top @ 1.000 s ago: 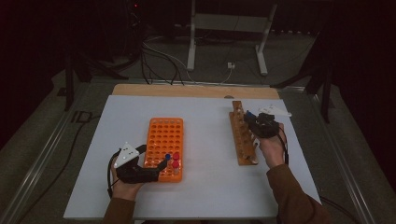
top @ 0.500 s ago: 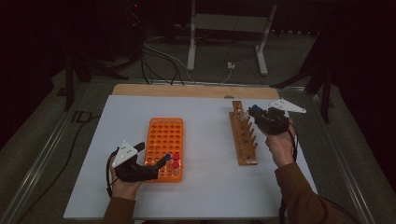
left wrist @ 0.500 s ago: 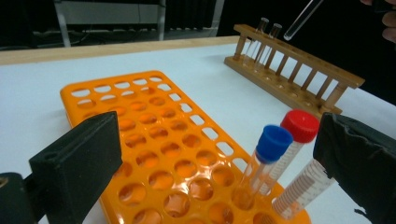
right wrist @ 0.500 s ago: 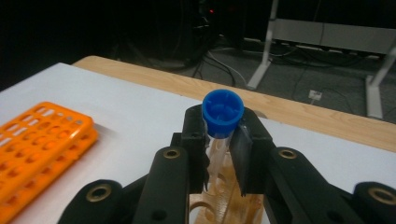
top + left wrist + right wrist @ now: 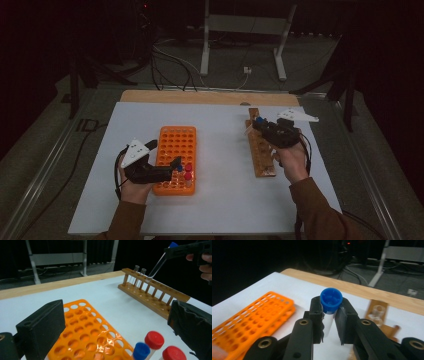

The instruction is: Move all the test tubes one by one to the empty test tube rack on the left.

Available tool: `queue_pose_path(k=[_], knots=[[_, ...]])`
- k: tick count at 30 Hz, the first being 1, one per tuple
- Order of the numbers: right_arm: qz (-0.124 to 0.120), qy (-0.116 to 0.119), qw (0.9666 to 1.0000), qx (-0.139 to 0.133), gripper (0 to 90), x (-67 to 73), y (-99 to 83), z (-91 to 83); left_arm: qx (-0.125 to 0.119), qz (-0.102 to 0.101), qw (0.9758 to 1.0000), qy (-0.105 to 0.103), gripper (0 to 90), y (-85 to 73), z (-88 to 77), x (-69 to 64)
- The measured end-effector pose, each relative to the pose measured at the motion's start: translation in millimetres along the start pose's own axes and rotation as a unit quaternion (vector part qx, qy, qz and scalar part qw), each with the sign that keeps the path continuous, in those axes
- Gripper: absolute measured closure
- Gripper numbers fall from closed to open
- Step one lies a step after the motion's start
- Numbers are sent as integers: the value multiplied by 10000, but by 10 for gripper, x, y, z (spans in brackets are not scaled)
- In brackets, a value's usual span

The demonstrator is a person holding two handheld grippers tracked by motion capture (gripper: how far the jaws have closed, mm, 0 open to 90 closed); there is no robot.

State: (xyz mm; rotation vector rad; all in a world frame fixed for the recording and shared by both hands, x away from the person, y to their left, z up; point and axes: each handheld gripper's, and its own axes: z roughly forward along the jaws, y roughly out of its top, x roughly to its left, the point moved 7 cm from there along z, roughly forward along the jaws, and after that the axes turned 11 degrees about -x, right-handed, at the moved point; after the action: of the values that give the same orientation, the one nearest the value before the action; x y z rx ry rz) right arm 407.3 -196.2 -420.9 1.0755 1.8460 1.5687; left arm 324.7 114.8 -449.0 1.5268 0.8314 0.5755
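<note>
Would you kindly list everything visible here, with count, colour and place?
Tube rack: one, orange, left on the sheet.
Capped tubes: three, two red-capped and one blue-capped, at the orange rack's near end.
Wooden rack: one, brown, right on the sheet.
Open tubes: two, clear, at the wooden rack's far end.
Blue-capped tube: one, clear, lifted above the wooden rack.
Sheet: one, white, over the table.
Left tongs: black, open, over the orange rack.
Right tongs: black, shut on the blue-capped tube.

White-topped table, orange tube rack lying on it, wooden rack to the orange rack's right, well apart
</note>
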Motion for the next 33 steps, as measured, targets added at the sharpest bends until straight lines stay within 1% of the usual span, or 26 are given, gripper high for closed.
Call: queue_pose_path(k=[5,9,11,13,17,21,25,27,30,33], knots=[[-153,256,9995,83,766,199,-7,45,106,97,9999,-89,24,51,109,-34],[-172,509,9985,132,766,359,2,77,266,175,9993,-183,24,64,212,-67],[-170,647,9976,156,766,440,12,93,340,250,9988,-235,24,64,262,-96],[-188,760,9968,171,765,523,23,110,376,283,9985,-276,24,68,303,-129],[-238,975,9948,193,765,688,48,135,416,294,9981,-347,25,75,364,-180],[-309,1167,9924,242,765,847,53,164,421,268,9982,-347,54,80,408,-216],[-353,1320,9902,285,764,985,51,215,485,372,9975,-352,83,78,450,-266],[-331,1401,9891,315,764,1053,51,242,485,423,9972,-374,126,86,466,-292],[-368,1505,9873,346,764,1158,51,281,472,486,9968,-419,193,103,489,-331],[-392,1608,9855,386,764,1250,45,315,436,595,9959,-521,347,114,500,-378]])
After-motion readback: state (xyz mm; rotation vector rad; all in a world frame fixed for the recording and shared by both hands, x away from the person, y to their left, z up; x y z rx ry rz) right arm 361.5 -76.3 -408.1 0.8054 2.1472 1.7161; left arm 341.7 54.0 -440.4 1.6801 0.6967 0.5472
